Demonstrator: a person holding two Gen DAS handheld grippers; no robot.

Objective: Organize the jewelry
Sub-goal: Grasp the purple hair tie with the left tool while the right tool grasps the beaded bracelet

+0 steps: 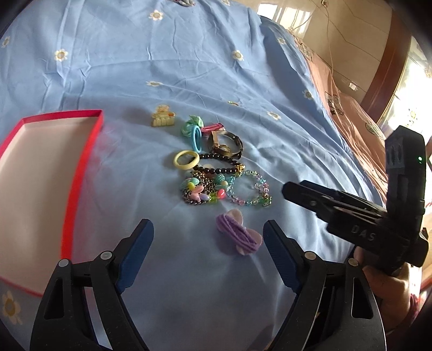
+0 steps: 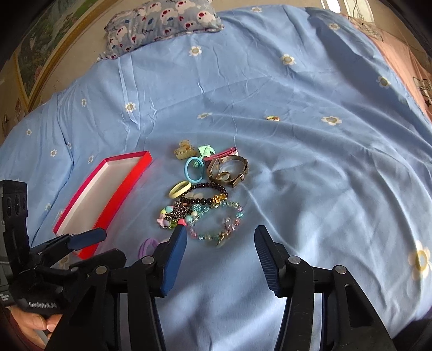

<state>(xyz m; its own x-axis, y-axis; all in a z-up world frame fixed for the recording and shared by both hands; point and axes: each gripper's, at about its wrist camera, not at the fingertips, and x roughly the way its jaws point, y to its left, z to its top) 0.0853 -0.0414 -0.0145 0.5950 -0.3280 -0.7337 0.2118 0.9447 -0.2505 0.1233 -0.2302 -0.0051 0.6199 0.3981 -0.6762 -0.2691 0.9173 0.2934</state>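
A pile of jewelry lies on the blue sheet: a watch (image 1: 226, 145), a black bead bracelet (image 1: 218, 167), a pastel bead bracelet (image 2: 216, 229), a charm chain (image 1: 202, 191), and yellow (image 1: 186, 159) and blue (image 1: 196, 139) hair rings. A purple hair tie (image 1: 239, 233) rests between the open fingers of my left gripper (image 1: 208, 226), near its right pad and untouched. My right gripper (image 2: 220, 232) hovers open over the near edge of the pastel bracelet, gripping nothing. An empty red box (image 1: 81, 172) sits to the left of the pile.
A yellow claw clip (image 1: 162, 118), a green bow tie (image 1: 193, 124) and a pink clip (image 1: 213, 126) lie behind the pile. A small gold item (image 2: 272, 118) sits alone farther back. A patterned pillow (image 2: 162, 21) is at the bed's head, a pink blanket (image 1: 351, 108) at right.
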